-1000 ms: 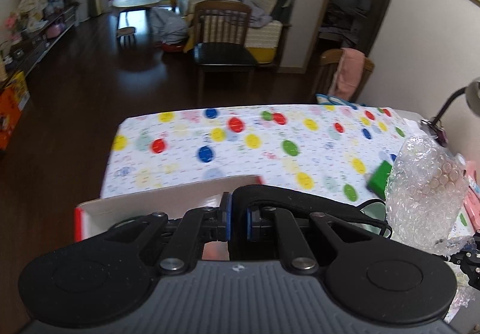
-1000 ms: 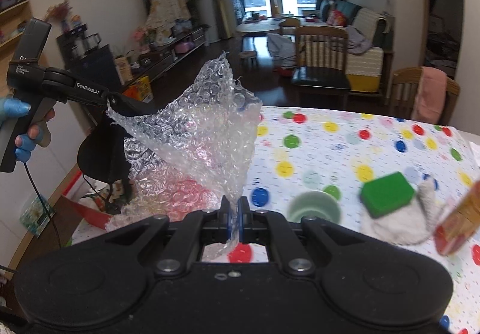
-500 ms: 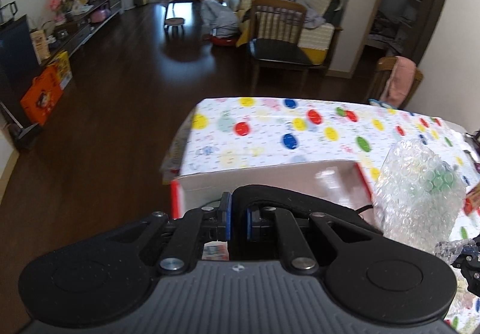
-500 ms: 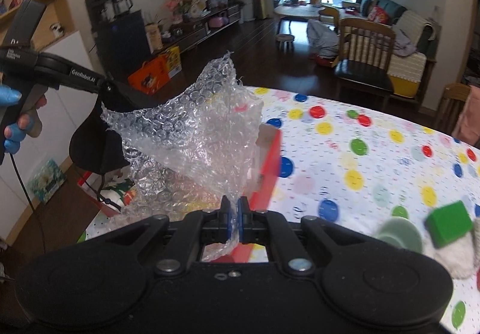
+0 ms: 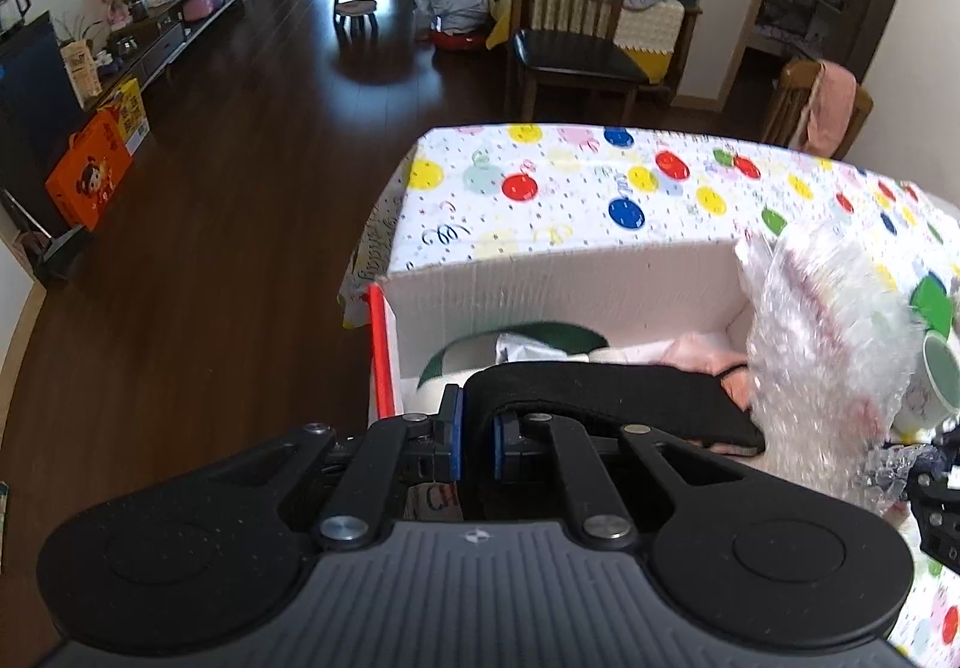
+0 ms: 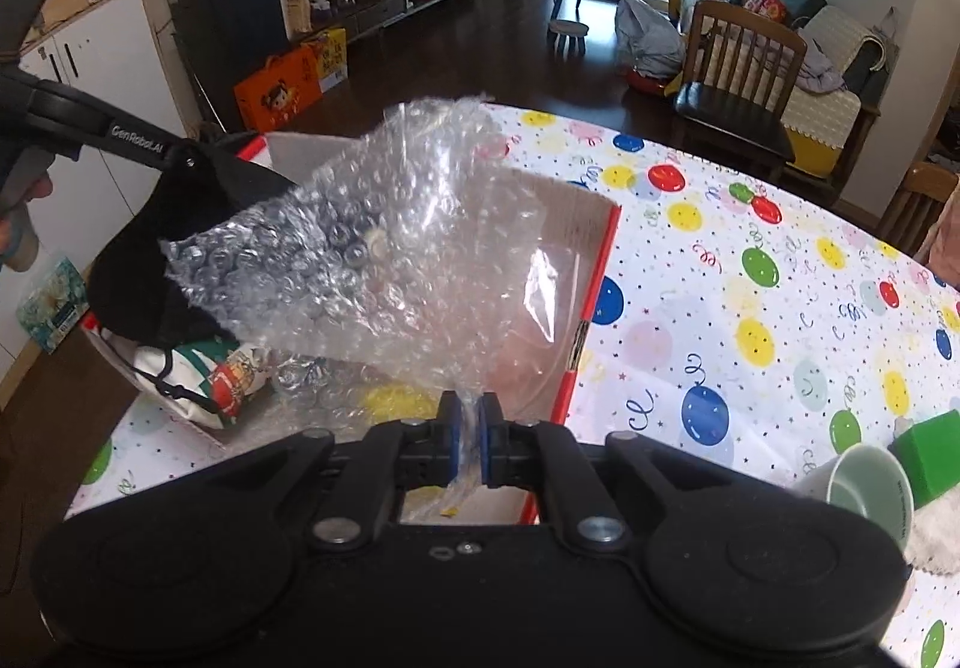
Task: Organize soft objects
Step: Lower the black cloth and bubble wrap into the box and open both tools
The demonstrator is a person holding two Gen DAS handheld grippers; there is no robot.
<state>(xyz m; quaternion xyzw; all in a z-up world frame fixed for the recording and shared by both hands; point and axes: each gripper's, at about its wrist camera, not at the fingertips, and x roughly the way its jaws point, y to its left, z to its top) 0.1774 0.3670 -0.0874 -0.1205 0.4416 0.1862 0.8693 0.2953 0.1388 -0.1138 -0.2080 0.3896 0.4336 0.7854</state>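
Both hands have swung across since a moment ago, and now the red-edged cardboard box (image 5: 576, 302) sits right under me where before there was mostly dotted cloth. My left gripper (image 5: 474, 443) is pressed tight on a black fabric piece (image 5: 612, 398), which drapes forward over the box opening. My right gripper (image 6: 469, 443) has the corner of the bubble wrap sheet (image 6: 384, 254) between its blue pads, and the jaws are just beginning to part, the sheet standing up and spreading wide above the box. From the right wrist view I can see my left gripper off to the side with the black fabric hanging down toward the near end of the box. Inside the box lie a pink cloth (image 5: 690, 353) and a white printed bag (image 6: 198, 374). On the counter (image 6: 750, 308) to the right sit a pale green cup (image 6: 858, 488) and a green block (image 6: 927, 458), just beside each other.
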